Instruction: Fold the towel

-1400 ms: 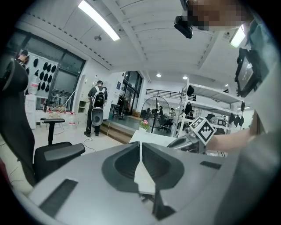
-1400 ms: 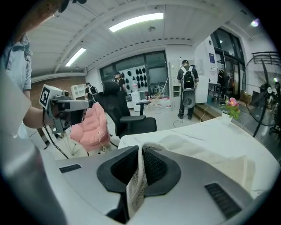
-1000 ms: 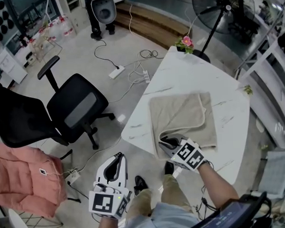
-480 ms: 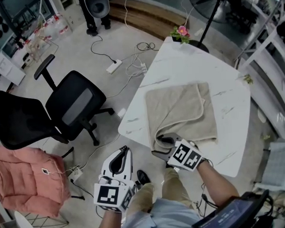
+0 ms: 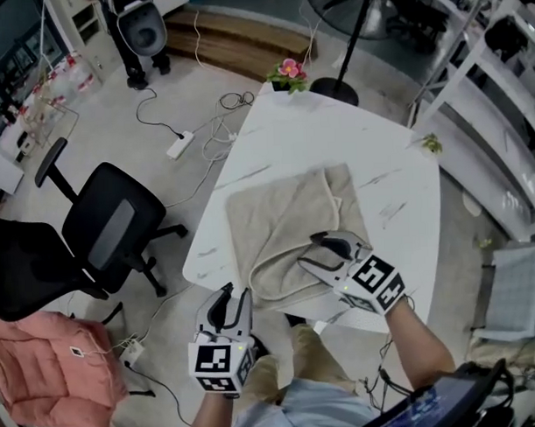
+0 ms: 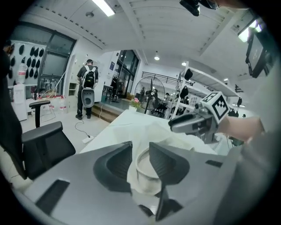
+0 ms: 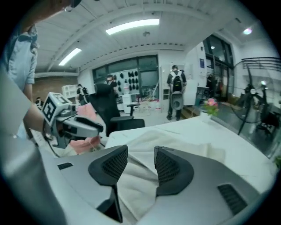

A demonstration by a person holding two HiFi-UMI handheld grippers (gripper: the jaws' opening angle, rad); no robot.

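Now the right gripper (image 5: 314, 252) is over the middle of the towel (image 5: 276, 217), not at the near corner as before. Its jaws have just opened wide and come in a bit. Cloth lies between them, not squeezed. The left gripper (image 5: 233, 293) has come to the near edge of the table (image 5: 370, 152). Its jaws have just been opening, and the towel's hem sits loose between them. The towel's near side is bunched up, so the fold looks half done.

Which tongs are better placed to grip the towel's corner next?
Probably left: the left tongs, just opening, straddle the rolled near corner of the beige terry towel. The right tongs, just closing, stand open over loose cloth between them.
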